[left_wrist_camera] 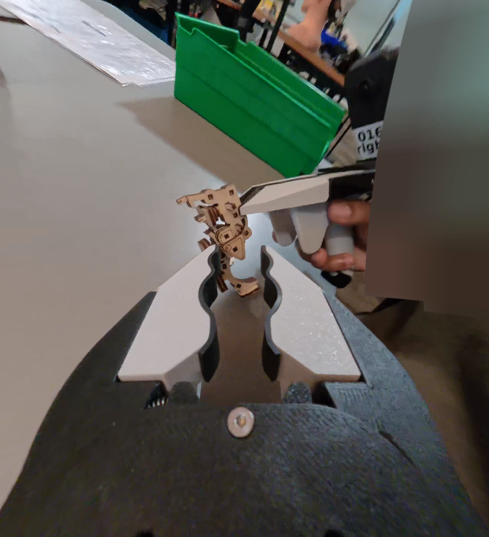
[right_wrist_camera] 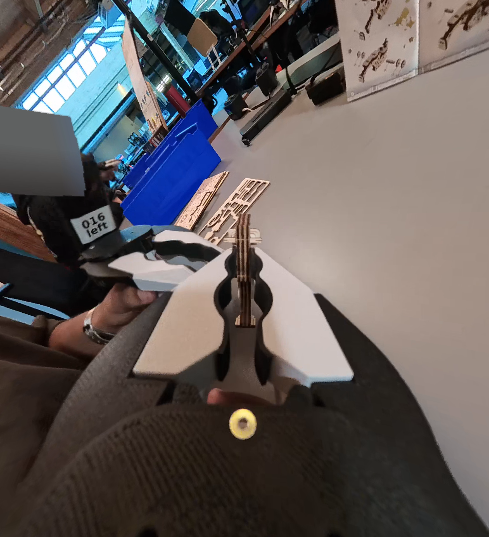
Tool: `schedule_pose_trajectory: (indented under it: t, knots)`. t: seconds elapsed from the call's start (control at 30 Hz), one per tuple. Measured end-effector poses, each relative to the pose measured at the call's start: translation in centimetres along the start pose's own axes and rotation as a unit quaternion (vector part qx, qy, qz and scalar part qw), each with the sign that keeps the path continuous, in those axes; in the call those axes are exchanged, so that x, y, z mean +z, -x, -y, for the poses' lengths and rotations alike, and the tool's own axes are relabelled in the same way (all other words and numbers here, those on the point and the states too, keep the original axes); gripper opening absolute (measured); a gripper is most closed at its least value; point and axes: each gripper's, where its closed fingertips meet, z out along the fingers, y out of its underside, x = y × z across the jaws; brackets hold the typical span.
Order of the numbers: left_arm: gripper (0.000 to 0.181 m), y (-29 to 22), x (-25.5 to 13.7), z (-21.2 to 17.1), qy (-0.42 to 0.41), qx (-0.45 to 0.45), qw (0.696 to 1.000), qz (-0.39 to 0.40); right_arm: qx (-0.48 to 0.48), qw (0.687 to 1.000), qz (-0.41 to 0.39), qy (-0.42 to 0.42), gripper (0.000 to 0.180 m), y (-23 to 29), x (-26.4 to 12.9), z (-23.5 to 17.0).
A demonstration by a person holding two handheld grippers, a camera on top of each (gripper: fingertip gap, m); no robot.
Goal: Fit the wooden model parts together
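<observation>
plywood is the business of this moment: a small laser-cut wooden model assembly, pale layered sheets with square holes and an engraved wedge-shaped piece, hangs in the air above the grey table. the right gripper has it pinched edge-on, white fingers closed in tight on the stacked layers, so the right wrist view sees only thin striped edges running up between the black pads. from the left wrist view the same assembly shows broadside, gripped at its upper right side, its lower curved leg dangling down between the tips of the left gripper.

the left gripper stands open, a clear gap between its fingers, holding nothing; the leg lies near the left-hand pad, though contact cannot be told.

the step in hand looks like a handover or a bracing grip: one tool steadies the half-built model so the other can take hold lower down. the next move likely calls for closing gently on the leg without twisting the thin joints.

flat wooden part sheets lie on the table beyond, beside a blue plastic bin; a green plastic bin stands near the far edge, and printed instruction sheets lie farther off.
</observation>
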Motion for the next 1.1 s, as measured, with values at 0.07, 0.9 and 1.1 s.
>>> schedule_pose_trajectory:
  t: [0.07, 0.9, 1.1]
  knots:
    - [0.024, 0.0, -0.2, 0.3, -0.011, -0.031, 0.999, -0.019, -0.032, 0.999, -0.004, -0.003, 0.007, 0.3, -0.1, 0.1]
    - [0.000, 1.5, -2.4, 2.0, -0.060, -0.027, 0.998, 0.010, -0.186, 0.982, -0.023, -0.034, 0.007, 2.8, 0.6, 0.5]
    - [0.028, 1.8, -2.4, 2.2, -0.071, -0.033, 0.997, 0.001, -0.033, 0.997, 0.040, -0.049, 0.007, 1.9, -0.1, 1.4]
